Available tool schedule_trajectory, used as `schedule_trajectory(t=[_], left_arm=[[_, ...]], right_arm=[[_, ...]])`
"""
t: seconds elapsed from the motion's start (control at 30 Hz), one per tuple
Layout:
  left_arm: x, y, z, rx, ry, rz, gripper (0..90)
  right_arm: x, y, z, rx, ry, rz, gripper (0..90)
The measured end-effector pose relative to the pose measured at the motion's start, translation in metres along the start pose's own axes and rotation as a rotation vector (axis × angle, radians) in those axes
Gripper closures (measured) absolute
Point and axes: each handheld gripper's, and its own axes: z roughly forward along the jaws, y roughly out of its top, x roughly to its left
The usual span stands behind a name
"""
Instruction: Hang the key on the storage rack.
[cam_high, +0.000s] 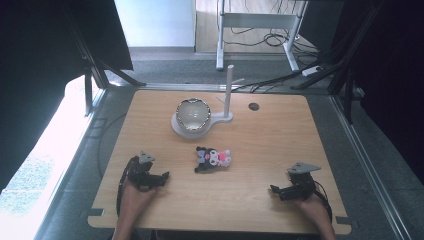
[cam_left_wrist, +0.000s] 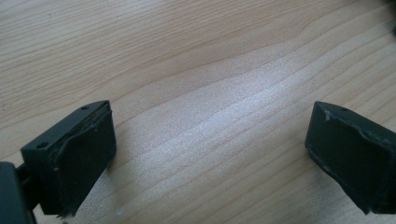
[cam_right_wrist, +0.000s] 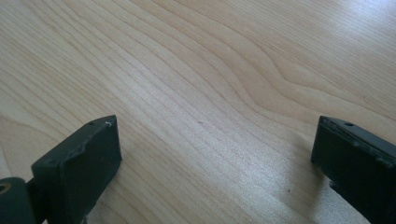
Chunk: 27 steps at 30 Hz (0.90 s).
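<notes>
A small black, white and pink plush toy (cam_high: 213, 158) lies on the wooden table (cam_high: 270, 135) near its middle. Behind it a shiny metal bowl (cam_high: 192, 113) rests on a white base with an upright white post (cam_high: 228, 92). My left gripper (cam_high: 159, 179) rests low on the table at the front left, left of the toy, open with bare wood between its jaws (cam_left_wrist: 210, 154). At the front right my right gripper (cam_high: 278, 191) is open too, nothing between its jaws (cam_right_wrist: 215, 158).
A dark round hole (cam_high: 254, 106) marks the table's far right part. Black curtains hang at both sides. On the floor beyond the table stand a white desk frame (cam_high: 260, 22) and loose cables (cam_high: 280, 40).
</notes>
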Motion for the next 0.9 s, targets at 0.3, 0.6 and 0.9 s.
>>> schedule_trajectory(t=[0.3,0.6,0.9], left_arm=[[0.0000,0.0000,0.0000,0.000,0.000,0.000,1.9],[0.0000,0.0000,0.0000,0.000,0.000,0.000,1.9],[0.0000,0.0001,0.0000,0.000,-0.001,0.000,1.9]], right_arm=[[-0.0001,0.0000,0.0000,0.000,0.001,0.000,1.4],[0.0000,0.0001,0.0000,0.002,0.002,-0.001,0.9],[-0.0005,0.0024,0.0003,0.022,0.012,-0.006,0.0]])
